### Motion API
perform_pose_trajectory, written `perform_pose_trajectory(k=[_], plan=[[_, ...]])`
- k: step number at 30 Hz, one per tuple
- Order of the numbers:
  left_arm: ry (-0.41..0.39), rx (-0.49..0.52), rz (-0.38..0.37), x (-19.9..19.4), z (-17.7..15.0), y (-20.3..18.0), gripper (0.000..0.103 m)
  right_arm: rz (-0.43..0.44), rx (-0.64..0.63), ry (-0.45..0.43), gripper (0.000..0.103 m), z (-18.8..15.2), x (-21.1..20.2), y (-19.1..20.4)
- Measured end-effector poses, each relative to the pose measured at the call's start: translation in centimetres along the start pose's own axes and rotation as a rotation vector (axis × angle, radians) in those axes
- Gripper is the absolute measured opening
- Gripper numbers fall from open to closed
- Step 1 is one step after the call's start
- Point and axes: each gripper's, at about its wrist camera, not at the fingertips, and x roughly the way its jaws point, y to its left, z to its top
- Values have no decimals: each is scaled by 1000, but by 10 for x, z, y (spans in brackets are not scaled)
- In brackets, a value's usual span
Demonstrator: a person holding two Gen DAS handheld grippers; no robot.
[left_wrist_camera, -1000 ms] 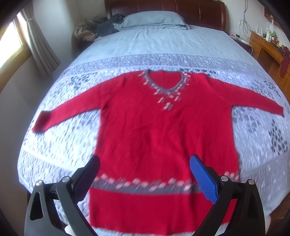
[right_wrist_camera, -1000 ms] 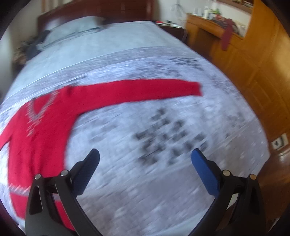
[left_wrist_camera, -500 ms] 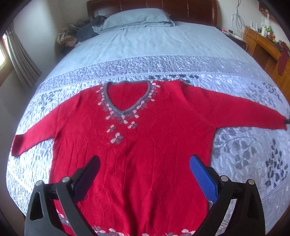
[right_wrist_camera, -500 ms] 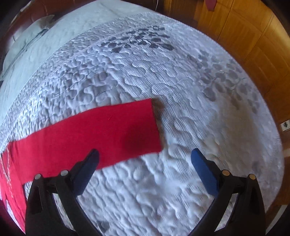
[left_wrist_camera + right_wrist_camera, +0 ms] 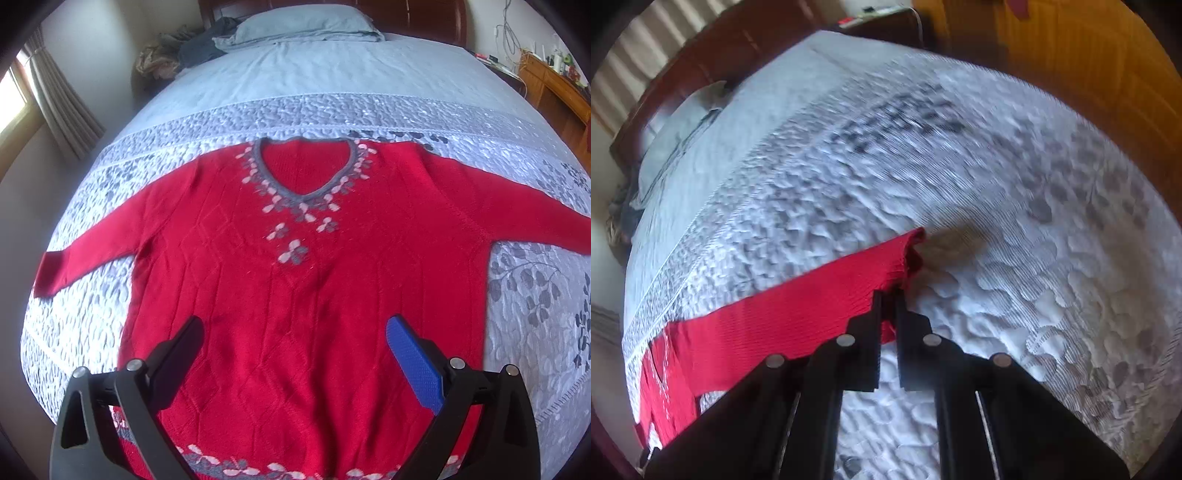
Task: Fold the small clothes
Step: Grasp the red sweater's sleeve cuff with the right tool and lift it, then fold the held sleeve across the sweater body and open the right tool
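A red sweater [image 5: 295, 288] with a grey V-neck and flower trim lies flat, face up, on the quilted bed [image 5: 147, 170], both sleeves spread out. My left gripper [image 5: 295, 332] hovers open over the sweater's lower body, with nothing between its fingers. In the right wrist view my right gripper [image 5: 888, 295] is shut on the cuff end of the sweater's sleeve [image 5: 798, 306], which bunches up at the pinch. The cuff's edge [image 5: 914, 243] lifts slightly off the quilt.
A pillow [image 5: 306, 22] and a heap of dark clothes [image 5: 192, 48] lie at the head of the bed by the wooden headboard. A curtain [image 5: 59, 96] hangs left. A wooden desk [image 5: 554, 85] and wood panelling [image 5: 1071, 48] stand to the right.
My right gripper moved onto the sleeve's cuff and shut on it, bunching the fabric. The left gripper drifted forward and lower over the sweater's body, staying open.
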Motion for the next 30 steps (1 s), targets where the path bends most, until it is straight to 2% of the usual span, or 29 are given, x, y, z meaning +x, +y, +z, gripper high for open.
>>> perform_pose_trajectory(k=[5,7,13,17,19,23,25,27,30], plan=[[8,-41,3,-2,-9,30,99,32,-158,-13,5,-11,-31,88],[10,-60,8,-2,-10,46,99,37,-240,0,5,-25,-33,140],[12,-103,30,1,-12,94,99,64,-431,64,5,-79,-6,278],[7,-121,43,4,-12,122,99,132,-506,117,5,-116,17,355],[11,-133,42,7,-11,133,99,130,-540,129,5,-133,31,389],[22,-155,10,14,-5,142,99,169,-555,199,7,-159,58,423],[28,-152,-7,19,0,139,99,178,-546,236,16,-166,69,426],[40,-144,-33,25,6,130,99,209,-516,250,23,-166,72,415],[57,-121,-77,35,18,106,99,215,-495,234,23,-162,65,392]])
